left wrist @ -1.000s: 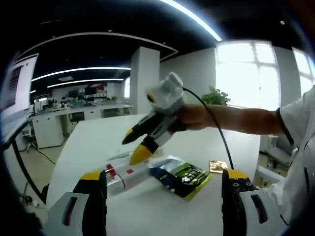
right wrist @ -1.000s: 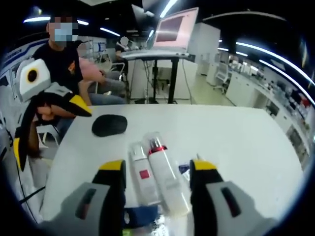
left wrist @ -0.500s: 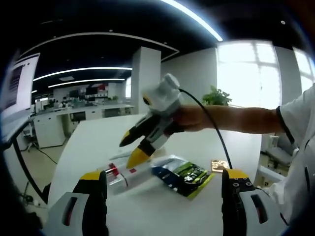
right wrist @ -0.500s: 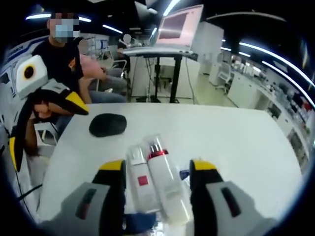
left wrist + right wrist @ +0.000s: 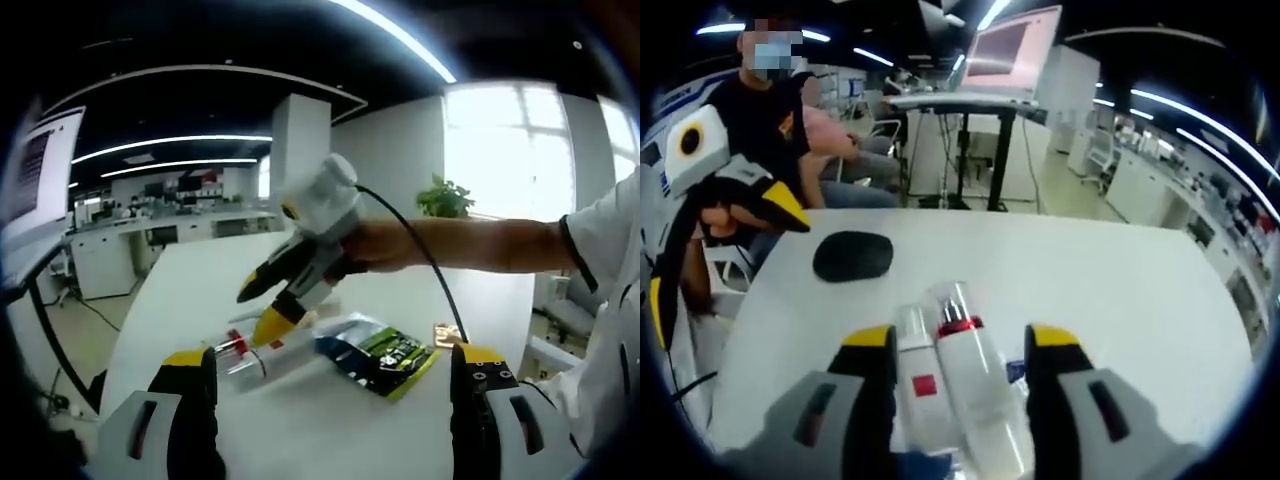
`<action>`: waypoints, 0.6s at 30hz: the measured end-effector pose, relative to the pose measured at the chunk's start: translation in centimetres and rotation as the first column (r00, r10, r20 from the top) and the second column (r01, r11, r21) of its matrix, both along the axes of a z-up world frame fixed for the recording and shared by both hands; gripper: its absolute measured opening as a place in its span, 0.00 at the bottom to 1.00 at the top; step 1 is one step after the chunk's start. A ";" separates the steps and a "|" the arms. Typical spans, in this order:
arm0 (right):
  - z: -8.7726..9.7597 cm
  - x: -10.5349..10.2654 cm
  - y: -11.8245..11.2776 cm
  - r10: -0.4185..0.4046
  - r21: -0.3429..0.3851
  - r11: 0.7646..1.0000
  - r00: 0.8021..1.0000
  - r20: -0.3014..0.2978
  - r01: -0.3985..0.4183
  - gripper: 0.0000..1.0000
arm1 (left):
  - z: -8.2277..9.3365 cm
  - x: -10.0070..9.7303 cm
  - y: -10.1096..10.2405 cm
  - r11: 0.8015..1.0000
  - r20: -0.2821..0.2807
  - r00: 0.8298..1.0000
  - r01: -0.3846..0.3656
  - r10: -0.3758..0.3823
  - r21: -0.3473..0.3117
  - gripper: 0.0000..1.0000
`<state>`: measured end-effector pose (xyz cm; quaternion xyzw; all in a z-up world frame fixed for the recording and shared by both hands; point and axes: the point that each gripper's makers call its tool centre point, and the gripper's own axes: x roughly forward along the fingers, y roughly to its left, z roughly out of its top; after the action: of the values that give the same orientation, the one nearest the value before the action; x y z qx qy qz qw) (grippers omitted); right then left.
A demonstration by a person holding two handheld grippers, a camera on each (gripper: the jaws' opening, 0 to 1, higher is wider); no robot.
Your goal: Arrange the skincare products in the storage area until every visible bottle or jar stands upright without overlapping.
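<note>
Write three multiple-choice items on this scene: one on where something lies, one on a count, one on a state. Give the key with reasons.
1. Where is the black mouse?
A. On the white table, beyond the bottles
B. On the packet
C. Between the right hand-held gripper's jaws

2. How many white bottles lie between the right hand-held gripper's jaws?
A. One
B. Two
C. Four

3. How are those bottles posed?
A. Upright
B. Lying flat
C. Stacked crosswise

Key: 1 A, the mouse sits on bare tabletop past the bottle caps. 2 B, the red-collared bottle and the red-label bottle lie side by side. 3 B, both rest lengthwise on the table.
</note>
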<state>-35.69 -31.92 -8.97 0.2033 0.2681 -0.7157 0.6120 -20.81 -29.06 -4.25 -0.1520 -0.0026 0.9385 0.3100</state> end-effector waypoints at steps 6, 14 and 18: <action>0.0 0.0 -0.9 0.021 0.006 1.000 1.000 -0.014 -0.021 0.49 | -0.1 0.0 0.0 1.000 0.002 1.000 0.001 -0.001 0.003 0.99; -0.3 -0.1 -1.2 0.032 0.014 0.999 0.999 -0.022 -0.032 0.47 | -0.2 0.0 -0.2 1.000 0.001 1.000 -0.007 0.007 0.002 0.99; -0.6 -0.1 -1.2 0.032 0.024 0.999 0.999 -0.018 -0.032 0.46 | -0.2 0.1 -0.2 1.000 0.003 1.000 -0.005 0.005 -0.001 0.99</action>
<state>-35.81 -33.15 -9.58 0.1997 0.2855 -0.7044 0.6184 -20.74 -29.25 -4.49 -0.1536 -0.0032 0.9391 0.3074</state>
